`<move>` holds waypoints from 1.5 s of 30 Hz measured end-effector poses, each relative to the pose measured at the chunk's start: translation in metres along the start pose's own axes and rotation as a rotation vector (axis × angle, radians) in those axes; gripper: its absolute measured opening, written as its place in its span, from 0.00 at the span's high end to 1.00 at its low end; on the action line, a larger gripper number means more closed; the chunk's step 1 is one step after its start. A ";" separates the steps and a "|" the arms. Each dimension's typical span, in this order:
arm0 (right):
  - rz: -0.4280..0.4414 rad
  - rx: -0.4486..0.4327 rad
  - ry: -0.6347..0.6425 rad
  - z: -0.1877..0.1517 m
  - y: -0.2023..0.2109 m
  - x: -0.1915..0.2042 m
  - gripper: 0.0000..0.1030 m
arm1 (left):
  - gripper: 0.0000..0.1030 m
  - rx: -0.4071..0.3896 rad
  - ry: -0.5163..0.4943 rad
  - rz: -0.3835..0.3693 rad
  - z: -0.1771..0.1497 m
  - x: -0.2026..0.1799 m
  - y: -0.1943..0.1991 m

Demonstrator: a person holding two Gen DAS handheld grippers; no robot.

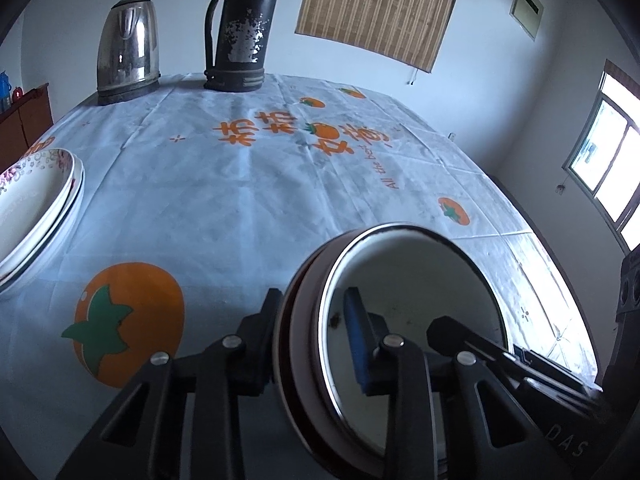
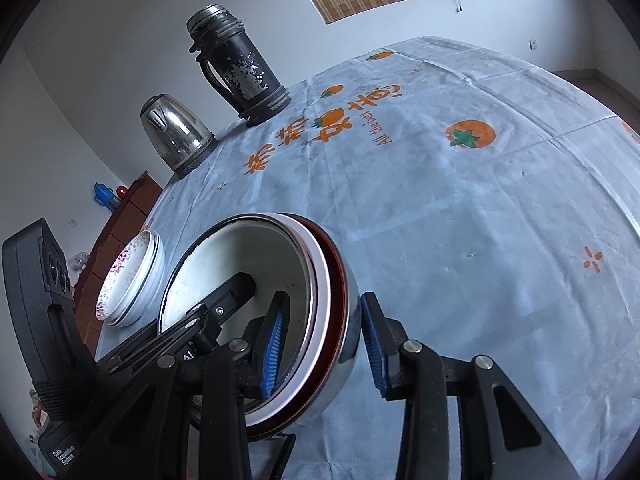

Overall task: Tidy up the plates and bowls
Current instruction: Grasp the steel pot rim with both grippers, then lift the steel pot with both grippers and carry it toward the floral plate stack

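Bowls (image 1: 412,320), stacked, sit rim-pinched in left gripper (image 1: 316,340); right gripper (image 2: 324,344) straddles rim, parted.

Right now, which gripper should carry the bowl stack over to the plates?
Left. The left gripper is shut on the bowl stack's rim, and the floral plates lie on its side. The right gripper straddles the opposite rim, open.

kettle (image 1: 127,50): shiny metal | flask (image 1: 240,36): flaking matt paint | tablecloth (image 1: 248,208): creased cloth
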State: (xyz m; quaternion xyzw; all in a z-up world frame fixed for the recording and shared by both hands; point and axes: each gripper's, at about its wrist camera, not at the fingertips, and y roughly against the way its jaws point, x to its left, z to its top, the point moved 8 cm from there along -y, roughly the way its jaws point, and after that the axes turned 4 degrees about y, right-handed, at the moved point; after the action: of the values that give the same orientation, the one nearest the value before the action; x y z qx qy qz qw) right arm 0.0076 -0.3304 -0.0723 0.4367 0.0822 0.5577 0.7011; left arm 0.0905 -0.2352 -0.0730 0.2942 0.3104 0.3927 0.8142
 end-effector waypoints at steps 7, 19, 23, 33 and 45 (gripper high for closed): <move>0.001 0.012 -0.013 -0.004 0.002 0.000 0.68 | 0.73 -0.004 0.011 -0.012 -0.002 0.004 0.009; 0.021 0.023 0.006 -0.011 0.006 0.024 0.70 | 0.73 -0.028 0.043 0.006 -0.006 0.023 0.030; 0.027 0.023 0.022 -0.012 0.006 0.035 0.70 | 0.73 -0.036 0.058 0.011 -0.006 0.032 0.038; 0.052 0.030 0.064 -0.016 0.003 0.067 0.71 | 0.73 -0.073 0.085 0.043 -0.003 0.060 0.057; 0.088 0.029 0.125 -0.014 -0.002 0.114 0.72 | 0.73 -0.127 0.126 0.085 0.007 0.100 0.085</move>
State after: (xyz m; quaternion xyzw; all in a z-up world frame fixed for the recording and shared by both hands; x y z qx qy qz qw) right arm 0.0424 -0.2256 -0.0397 0.4144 0.1147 0.6129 0.6629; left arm 0.1067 -0.1104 -0.0349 0.2297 0.3228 0.4633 0.7927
